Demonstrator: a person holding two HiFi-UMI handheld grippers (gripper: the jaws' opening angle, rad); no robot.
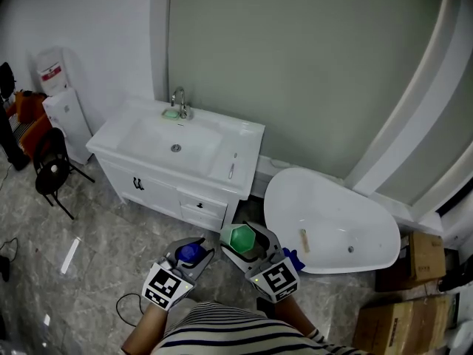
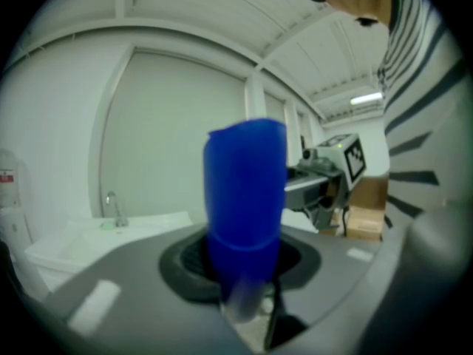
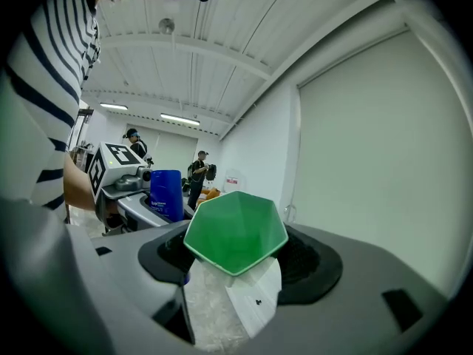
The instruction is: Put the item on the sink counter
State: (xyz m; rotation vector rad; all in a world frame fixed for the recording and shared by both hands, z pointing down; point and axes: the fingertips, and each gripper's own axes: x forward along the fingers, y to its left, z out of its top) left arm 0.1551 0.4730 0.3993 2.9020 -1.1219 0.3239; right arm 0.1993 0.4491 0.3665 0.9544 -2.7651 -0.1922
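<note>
Walking up to the far-off sink counter (image 1: 240,135) looks best now, carrying things upright and steady, with the left gripper (image 1: 192,257) squeezing a blue cup (image 2: 245,191) and the right gripper (image 1: 247,242) squeezing a green cup (image 3: 235,231)

Blue container (image 2: 245,191): solid blue, unpatterned. Faceted cup (image 3: 235,231): green inside, white outside. Sink counter (image 1: 244,135): white, with a pale green item (image 1: 171,113) upon it. Bathtub (image 1: 325,213): white. Wall (image 1: 295,50): pale grey-green. Floor (image 1: 103,228): grey, marbled. Shirt (image 1: 222,331): dark and white stripes. Marker cubes (image 1: 167,285): black-and-white squares. Cardboard boxes (image 1: 427,256): brown. Water dispenser (image 1: 63,109): white, red label.
</note>
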